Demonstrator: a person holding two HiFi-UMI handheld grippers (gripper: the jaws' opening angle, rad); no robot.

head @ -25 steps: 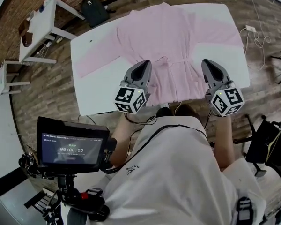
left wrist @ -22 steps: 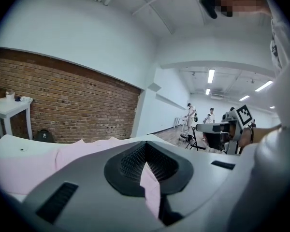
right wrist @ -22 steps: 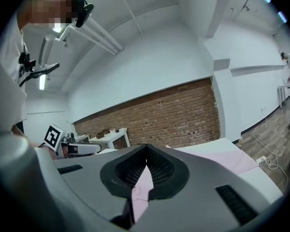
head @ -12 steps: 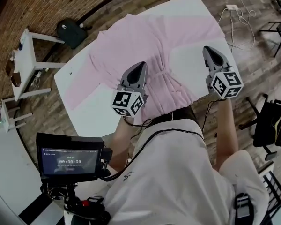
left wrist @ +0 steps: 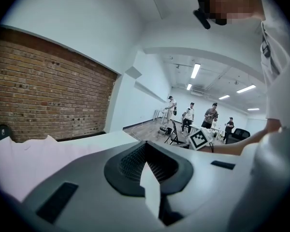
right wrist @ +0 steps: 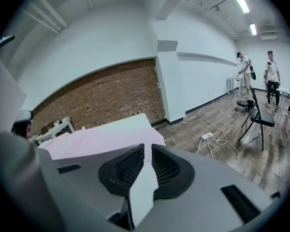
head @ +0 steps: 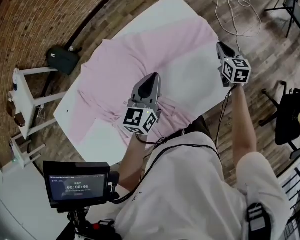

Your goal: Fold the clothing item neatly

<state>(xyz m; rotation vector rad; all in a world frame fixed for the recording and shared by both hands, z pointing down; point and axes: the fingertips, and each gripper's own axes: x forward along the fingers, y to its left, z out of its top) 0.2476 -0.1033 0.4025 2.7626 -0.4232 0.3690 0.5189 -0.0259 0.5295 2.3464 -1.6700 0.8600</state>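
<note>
Left gripper (head: 152,78): jaws pressed together, nothing between them; it is held over the waist of the pink robe (head: 135,59). The robe is spread flat on the white table (head: 190,84). Right gripper (head: 220,46): jaws have just been opening, only a narrow slit is seen, nothing is between them; it is held at the table's right edge, near a sleeve.

Risk, as judged: with jaws this narrow, the cloth would be pushed and wrinkled rather than caught, or a single layer pinched.

Writing: 00:00:06 is read on the screen (head: 77,187); other print is too small.

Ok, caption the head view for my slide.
Pink robe spread on white table; shut left gripper over it, right gripper, jaws just opening empty, at table's edge.
</note>
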